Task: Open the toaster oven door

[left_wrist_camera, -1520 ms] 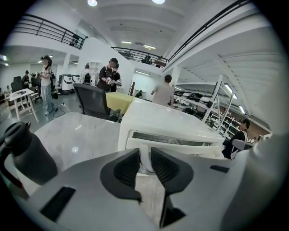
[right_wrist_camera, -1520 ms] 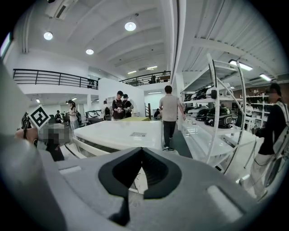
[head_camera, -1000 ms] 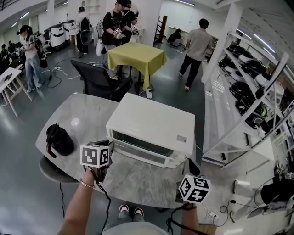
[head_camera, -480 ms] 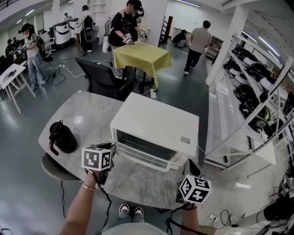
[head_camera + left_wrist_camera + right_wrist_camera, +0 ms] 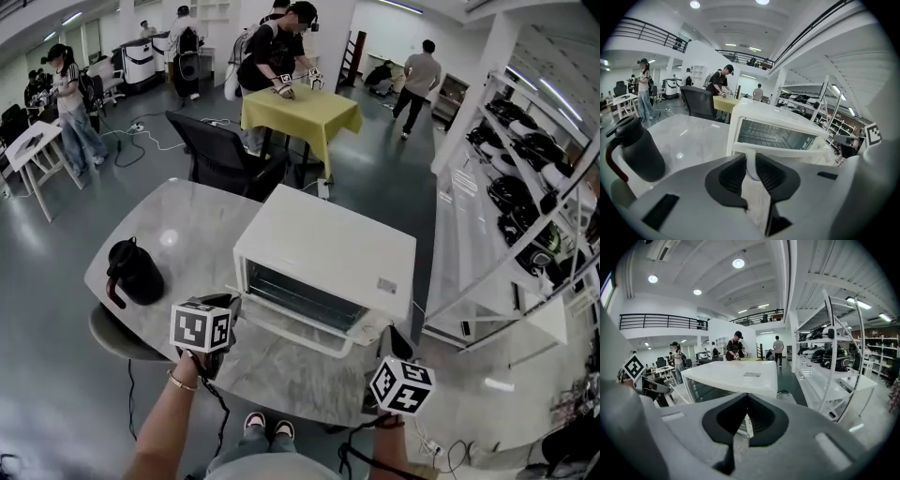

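Observation:
The white toaster oven [image 5: 323, 258] stands on the marble table [image 5: 187, 234]. Its door hangs partly open, and the wire rack inside shows in the left gripper view. My left gripper [image 5: 231, 305] is at the left end of the white door handle [image 5: 787, 152]. The jaws have just been closing, and the handle bar sits pinched between the black pads [image 5: 771, 171]. My right gripper [image 5: 394, 345] hovers by the oven's front right corner, shut, with nothing in it. The oven's top [image 5: 731, 373] fills the right gripper view beyond that gripper [image 5: 746, 420].
A black kettle [image 5: 134, 272] stands on the table left of the oven, close to my left gripper. A black chair [image 5: 220, 159] and a yellow-covered table [image 5: 300, 108] are behind. White shelving [image 5: 506, 216] runs along the right. Several people move about in the background.
The oven door has swung further down and open, with the left gripper on its handle coming down and toward me. The right gripper has stayed put.

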Motion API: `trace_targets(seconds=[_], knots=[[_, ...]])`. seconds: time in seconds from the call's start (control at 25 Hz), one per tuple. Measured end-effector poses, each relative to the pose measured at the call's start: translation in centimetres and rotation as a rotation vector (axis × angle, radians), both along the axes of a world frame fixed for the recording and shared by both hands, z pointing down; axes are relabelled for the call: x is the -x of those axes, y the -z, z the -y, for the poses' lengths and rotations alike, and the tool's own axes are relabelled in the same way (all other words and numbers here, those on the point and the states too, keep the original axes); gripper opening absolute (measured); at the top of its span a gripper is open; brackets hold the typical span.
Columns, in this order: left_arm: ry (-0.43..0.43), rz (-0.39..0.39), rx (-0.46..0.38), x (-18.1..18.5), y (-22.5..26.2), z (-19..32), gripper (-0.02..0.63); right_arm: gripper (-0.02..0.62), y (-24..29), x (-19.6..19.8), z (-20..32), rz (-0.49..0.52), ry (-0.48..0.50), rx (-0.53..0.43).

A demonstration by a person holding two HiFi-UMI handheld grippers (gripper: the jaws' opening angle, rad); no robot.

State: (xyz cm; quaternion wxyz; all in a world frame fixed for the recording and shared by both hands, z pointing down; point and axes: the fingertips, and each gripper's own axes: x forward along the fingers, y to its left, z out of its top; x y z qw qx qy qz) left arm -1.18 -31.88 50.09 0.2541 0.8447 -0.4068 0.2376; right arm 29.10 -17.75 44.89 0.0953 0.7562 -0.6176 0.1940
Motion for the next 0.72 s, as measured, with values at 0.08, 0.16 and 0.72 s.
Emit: trace_targets(seconds=[0.08,0.16,0.72], knots=[[0.000,0.004,0.002,0.2,-0.2,-0.2,0.069,0.005,-0.1,0.0,-0.1,0.002,0.004,0.002],[0.001,0.006,0.005,0.3,-0.3,-0.5,0.069,0.005,-0.3,0.0,-0.1,0.003,0.008,0.006],[0.004,0.013,0.011,1.1,-1.4,-1.8,0.067,0.005,-1.1,0.7,0.1,0.009,0.046,0.025]])
